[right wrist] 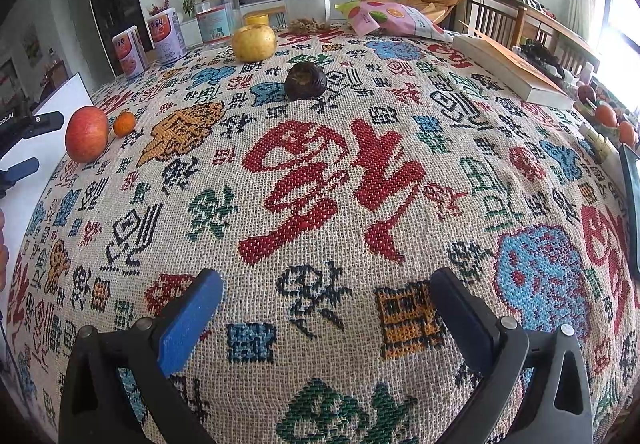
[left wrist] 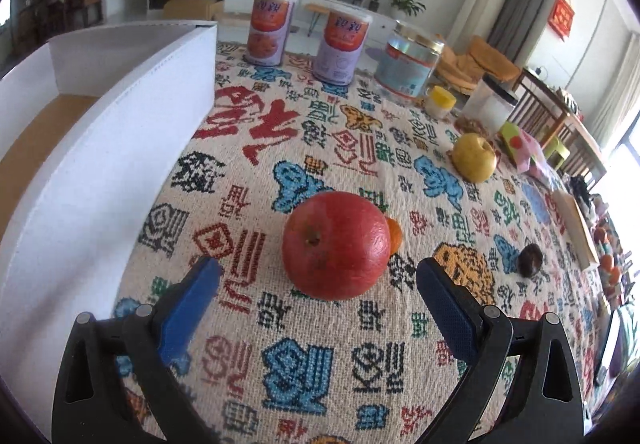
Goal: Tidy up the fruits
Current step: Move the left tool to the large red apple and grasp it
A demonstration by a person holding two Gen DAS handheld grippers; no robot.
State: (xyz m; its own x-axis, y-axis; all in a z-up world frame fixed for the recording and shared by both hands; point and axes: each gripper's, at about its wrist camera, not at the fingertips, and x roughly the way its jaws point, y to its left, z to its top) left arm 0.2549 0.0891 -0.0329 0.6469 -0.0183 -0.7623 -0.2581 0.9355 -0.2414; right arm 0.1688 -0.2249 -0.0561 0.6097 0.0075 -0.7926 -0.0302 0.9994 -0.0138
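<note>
With the left gripper (left wrist: pixel 318 278) spread wide and empty before the red apple (left wrist: pixel 336 245) at frame centre on the tabletop (left wrist: pixel 320 364), grasp this firm, smooth, roll-prone fruit across its widest girth; the right gripper (right wrist: pixel 326 294) is likewise released.

Your round red apple (left wrist: pixel 336 246) sits on the patterned woven tablecloth (left wrist: pixel 320 356) with its stem end tipped toward your left camera. A small orange tangerine (left wrist: pixel 394 236) rests just behind it, touching or nearly so. Farther back to the right you have a yellow-green apple (left wrist: pixel 475 156), upright with its stem dimple on top. A dark, wrinkled round fruit (left wrist: pixel 530 259) lies apart, off to the right. The open white cardboard box (left wrist: pixel 120 148) stands to the left.
</note>
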